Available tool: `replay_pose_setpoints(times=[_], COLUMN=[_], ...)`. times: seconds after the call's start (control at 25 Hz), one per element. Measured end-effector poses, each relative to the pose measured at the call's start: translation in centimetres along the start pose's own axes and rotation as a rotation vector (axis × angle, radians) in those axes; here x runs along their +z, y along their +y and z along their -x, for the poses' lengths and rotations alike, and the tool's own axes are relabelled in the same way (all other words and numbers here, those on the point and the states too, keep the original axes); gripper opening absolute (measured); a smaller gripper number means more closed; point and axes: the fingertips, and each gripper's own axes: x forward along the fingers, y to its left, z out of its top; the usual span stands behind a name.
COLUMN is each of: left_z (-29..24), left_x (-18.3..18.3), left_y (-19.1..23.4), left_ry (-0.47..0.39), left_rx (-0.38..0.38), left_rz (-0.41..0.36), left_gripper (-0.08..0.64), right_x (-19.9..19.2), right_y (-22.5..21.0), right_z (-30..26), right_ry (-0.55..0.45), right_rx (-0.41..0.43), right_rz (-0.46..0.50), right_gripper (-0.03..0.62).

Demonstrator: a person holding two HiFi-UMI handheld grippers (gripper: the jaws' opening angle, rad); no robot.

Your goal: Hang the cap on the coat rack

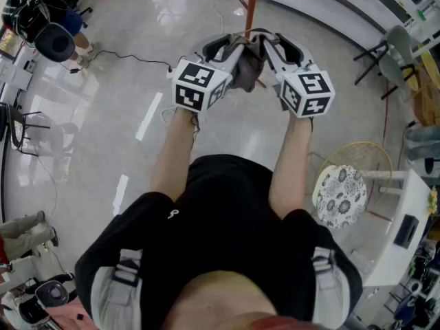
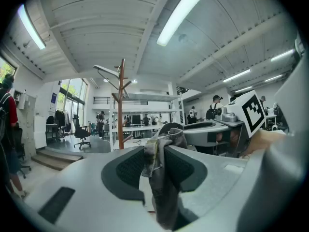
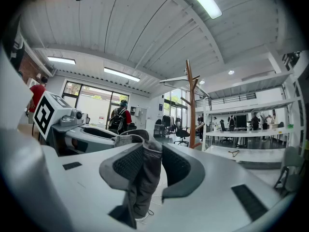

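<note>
head view: left gripper [image 1: 230, 50] and right gripper [image 1: 278, 47] jaws both clamp the cap [image 1: 246, 73] near the coat rack [image 1: 252, 2].

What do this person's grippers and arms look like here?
Left gripper and right gripper: pale grey bodies, curved jaws with dark textured pads, each carrying a white cube with black square markers. Arms are bare; the person wears a black short-sleeved top.
</note>
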Motion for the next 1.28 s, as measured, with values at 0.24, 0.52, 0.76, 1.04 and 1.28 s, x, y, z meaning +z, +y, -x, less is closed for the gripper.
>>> replay_pose_setpoints(times=[0.24, 0.52, 0.76, 1.04, 1.28], left_z=[-0.4, 0.3, 0.3, -3.6, -8.8], left_x=[0.1, -0.9, -2.8, -6.1, -8.5], left_y=[-1.3, -0.8, 0.7, 4.6, 9.9], left_ry=[-0.013, 0.011, 0.043, 0.088, 0.135], left_rx=[0.007, 0.018, 0.037, 0.025, 0.007], left_rz=[0.005, 0.020, 0.048, 0.098, 0.143], left_gripper=[0.118, 0.118, 0.118, 0.118, 0.118], right_x=[0.2, -1.2, -3.1, -6.6, -9.1], right_y=[-1.1, -0.7, 0.1, -2.1, -5.2], right_z=[0.9, -0.3, -1.9, -6.8, -13.4], right_ry=[-0.022, 0.005, 0.035, 0.104, 0.149], right_rx=[-0.010, 0.026, 0.049, 0.039, 0.013], right_rz=[-0.010, -0.051, -0.075, -0.100, -0.147], right_gripper=[0.117, 0.118, 0.118, 0.120, 0.120])
